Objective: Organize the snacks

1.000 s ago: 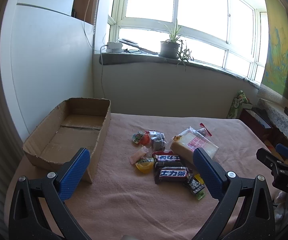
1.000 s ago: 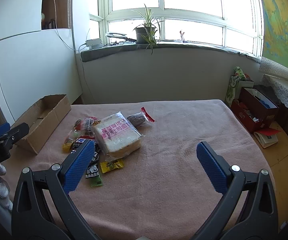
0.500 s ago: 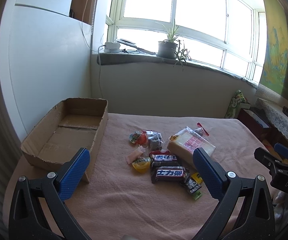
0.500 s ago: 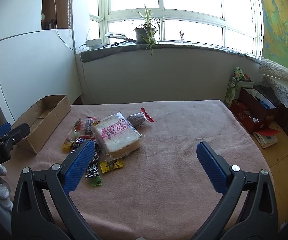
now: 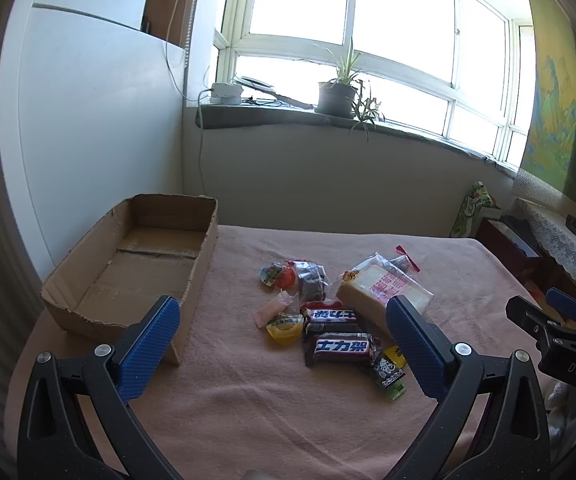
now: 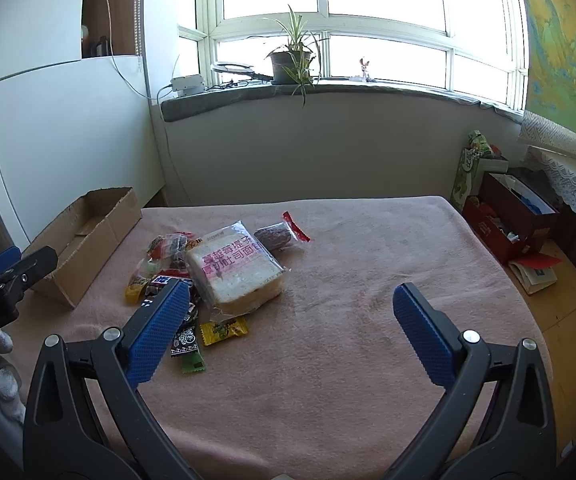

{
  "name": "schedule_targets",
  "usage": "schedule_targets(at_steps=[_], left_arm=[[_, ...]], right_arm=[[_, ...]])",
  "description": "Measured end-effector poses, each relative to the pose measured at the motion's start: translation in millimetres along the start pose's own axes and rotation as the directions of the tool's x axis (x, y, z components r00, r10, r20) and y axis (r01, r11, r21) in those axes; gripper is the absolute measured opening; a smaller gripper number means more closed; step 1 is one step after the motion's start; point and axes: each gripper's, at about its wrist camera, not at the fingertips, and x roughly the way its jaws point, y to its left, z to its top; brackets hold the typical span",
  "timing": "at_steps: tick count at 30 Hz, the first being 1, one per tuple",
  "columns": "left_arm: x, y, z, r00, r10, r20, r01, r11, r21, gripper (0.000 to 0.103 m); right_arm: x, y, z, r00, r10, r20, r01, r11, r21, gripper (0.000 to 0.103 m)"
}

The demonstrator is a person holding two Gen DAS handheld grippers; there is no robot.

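A pile of snacks lies mid-table on the pink cloth: a bagged slice of bread (image 5: 383, 290) (image 6: 234, 270), two dark chocolate bars (image 5: 337, 338), a yellow jelly cup (image 5: 285, 327), an orange-red jelly cup (image 5: 278, 274), a red-ended sausage stick (image 6: 282, 234) and a yellow candy (image 6: 224, 330). An empty cardboard box (image 5: 128, 268) (image 6: 84, 240) stands at the left. My left gripper (image 5: 282, 346) hangs open above the near cloth, short of the pile. My right gripper (image 6: 289, 330) is open too, nothing between its fingers, right of the pile.
The table's right edge drops to a wooden floor with red boxes (image 6: 507, 224) and a book (image 6: 533, 270). A white wall panel (image 5: 100, 152) stands behind the box. A potted plant (image 6: 291, 60) sits on the windowsill.
The left gripper has drawn back and risen a little, so the box and pile sit slightly farther off. The right gripper has barely moved. Both stay open.
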Motion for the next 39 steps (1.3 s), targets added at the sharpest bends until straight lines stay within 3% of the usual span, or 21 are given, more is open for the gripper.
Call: schedule_targets(at_steps=[25,35,39], left_arm=[[10.0,-5.4,-1.4,1.000,-0.006,-0.023,0.006,1.000,0.013,0.102],[24.8,-10.1,-9.4,0.997,-0.041,-0.063,0.041,0.999,0.012,0.102],[32.9,-8.9,-12.2,0.991,-0.093,-0.092,0.091,0.996,-0.028,0.102]], right_arm=[[13.3,-3.7,1.5,0.999,0.029,-0.023,-0.029,1.000,0.007,0.103],[33.2,-13.7,9.6,0.994,0.092,-0.061,-0.091,0.996,0.023,0.103],[44.1,-21.1,17.2,0.984,0.163,-0.076,-0.161,0.986,0.030,0.103]])
